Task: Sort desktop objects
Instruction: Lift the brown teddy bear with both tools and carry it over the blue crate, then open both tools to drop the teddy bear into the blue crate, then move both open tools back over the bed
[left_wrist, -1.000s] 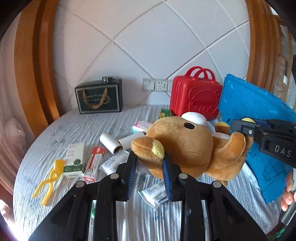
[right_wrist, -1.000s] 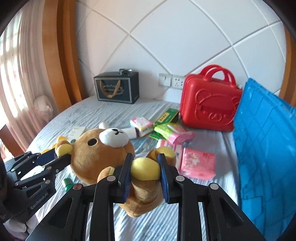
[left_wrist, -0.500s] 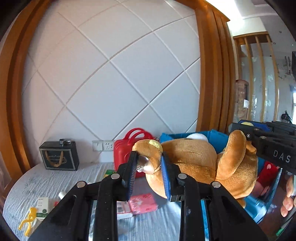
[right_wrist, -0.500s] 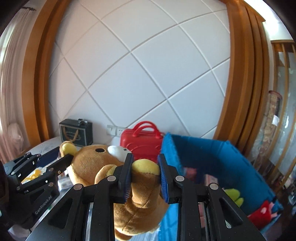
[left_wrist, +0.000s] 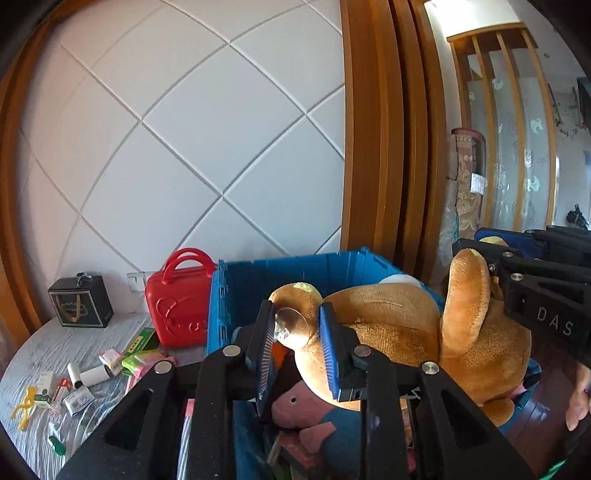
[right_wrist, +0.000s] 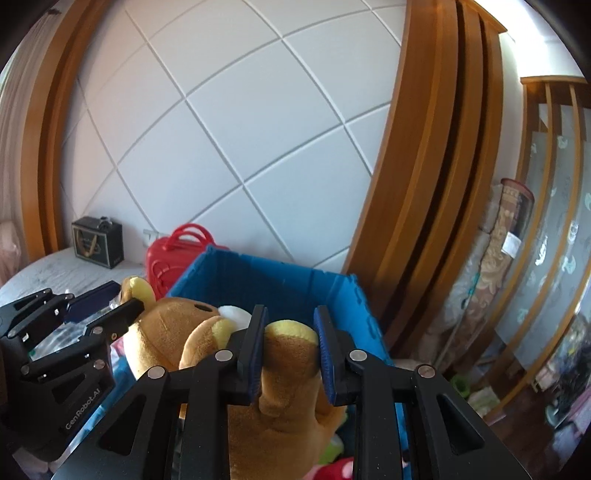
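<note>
A brown plush bear (left_wrist: 391, 332) hangs between both grippers above the open blue crate (left_wrist: 280, 277). My left gripper (left_wrist: 295, 332) has the bear's ear, with a clear suction cup on it, between its blue pads, and its jaws are closing on it. My right gripper (right_wrist: 288, 343) is shut on a yellow-soled paw of the bear (right_wrist: 166, 332). In the left wrist view the right gripper (left_wrist: 471, 240) shows at the right edge. The right wrist view shows the left gripper (right_wrist: 122, 299) at the ear. The crate (right_wrist: 277, 280) holds other soft toys under the bear.
A red carry case (left_wrist: 177, 302) stands against the crate's left wall. A black box (left_wrist: 79, 302) sits at the back of the round table (left_wrist: 29, 354), where several small boxes, rolls and a yellow toy lie. Wooden pillars and a glass partition stand to the right.
Both grippers have lifted the bear off the table and carried it right, over the blue crate. The table with its small items has dropped to the lower left of the views.
</note>
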